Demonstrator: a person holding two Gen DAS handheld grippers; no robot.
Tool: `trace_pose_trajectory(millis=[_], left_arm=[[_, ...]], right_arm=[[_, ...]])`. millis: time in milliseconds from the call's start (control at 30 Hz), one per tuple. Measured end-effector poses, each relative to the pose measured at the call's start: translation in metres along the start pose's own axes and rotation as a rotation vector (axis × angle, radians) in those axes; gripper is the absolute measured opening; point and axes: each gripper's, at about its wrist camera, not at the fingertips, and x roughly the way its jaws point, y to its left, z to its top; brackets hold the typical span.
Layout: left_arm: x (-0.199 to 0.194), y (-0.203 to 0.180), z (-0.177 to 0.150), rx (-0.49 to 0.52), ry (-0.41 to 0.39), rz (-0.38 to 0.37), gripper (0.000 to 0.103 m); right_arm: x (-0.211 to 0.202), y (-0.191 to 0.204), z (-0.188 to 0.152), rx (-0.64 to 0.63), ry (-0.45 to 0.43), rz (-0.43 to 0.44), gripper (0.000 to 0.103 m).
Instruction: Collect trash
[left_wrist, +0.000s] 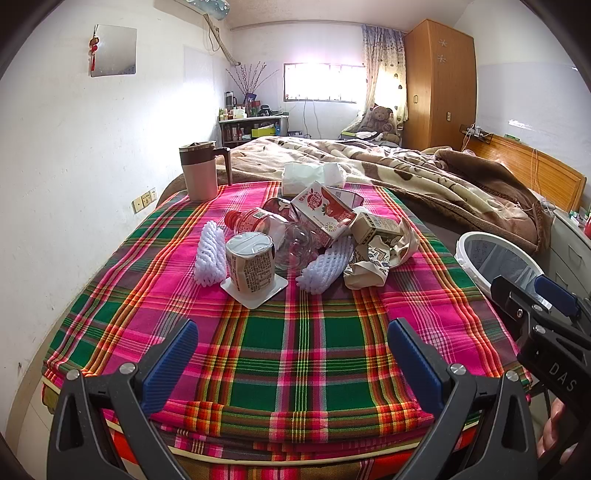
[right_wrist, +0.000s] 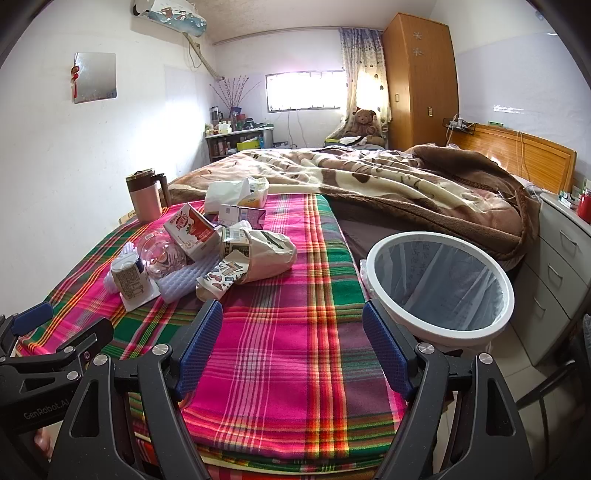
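I've got both units spread wide with nothing between the pads: left hand-held gripper (left_wrist: 291, 363) and right hand-held gripper (right_wrist: 291, 349) hover over the near edge of the plaid cloth (left_wrist: 295, 332). Trash pile (left_wrist: 295, 240) sits ahead of the left one, ahead-left of the right; lined bin (right_wrist: 439, 282) just ahead-right of the right one

Bare plaid cloth (right_wrist: 280, 332) lay clear ahead of both tools; clustered trash pile (left_wrist: 295, 236) and lidded brown-and-pink mug (left_wrist: 201, 170) blocked the far end.
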Motion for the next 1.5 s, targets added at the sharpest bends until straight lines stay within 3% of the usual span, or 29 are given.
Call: trace_pose_trajectory(millis=[1500], left_arm=[[0.019, 0.007, 0.000, -0.009, 0.031, 0.007, 0.103]], right_arm=[[0.016, 0.000, 0.004, -0.007, 0.024, -0.002, 0.080]])
